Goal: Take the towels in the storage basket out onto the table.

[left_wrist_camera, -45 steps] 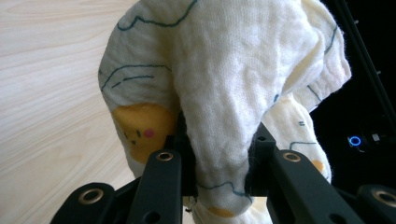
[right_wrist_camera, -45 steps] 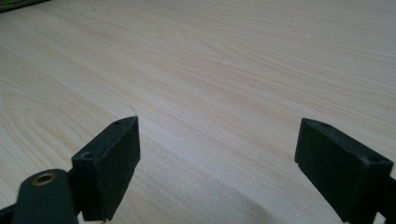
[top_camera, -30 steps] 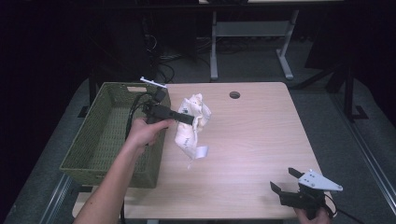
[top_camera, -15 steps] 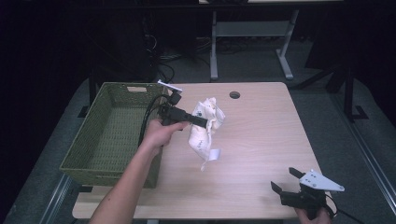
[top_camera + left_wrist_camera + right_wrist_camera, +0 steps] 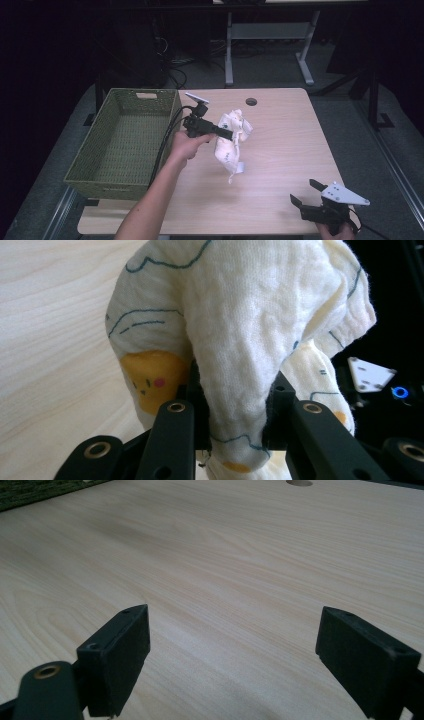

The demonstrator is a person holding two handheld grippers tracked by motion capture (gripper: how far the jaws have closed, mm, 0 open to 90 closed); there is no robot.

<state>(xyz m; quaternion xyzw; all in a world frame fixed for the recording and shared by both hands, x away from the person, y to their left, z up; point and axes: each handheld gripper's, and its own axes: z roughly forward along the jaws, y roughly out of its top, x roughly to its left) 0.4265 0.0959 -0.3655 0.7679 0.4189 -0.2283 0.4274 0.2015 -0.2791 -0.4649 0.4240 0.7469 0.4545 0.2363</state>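
A cream cloth (image 5: pixel 231 142) with blue lines and yellow patches hangs over the middle of the wooden table (image 5: pixel 285 150). My left gripper (image 5: pixel 231 134) is shut on its upper part, and the loose end droops down toward the tabletop. In the left gripper view the cloth (image 5: pixel 240 340) bulges up between the two black jaws and is pinched there by the left gripper (image 5: pixel 235 415). My right gripper (image 5: pixel 306 193) rests at the table's near right corner, open, with nothing between its fingers. The right gripper view looks past the right gripper (image 5: pixel 232 655) at bare wood.
A green woven basket (image 5: pixel 125 145) stands at the table's left side. A round cable hole (image 5: pixel 251 101) sits near the far edge. Beyond the table are a metal frame and cables on the floor.
My left gripper has carried the cloth to the right, away from the basket, and lower toward the table. The right gripper has stayed put.
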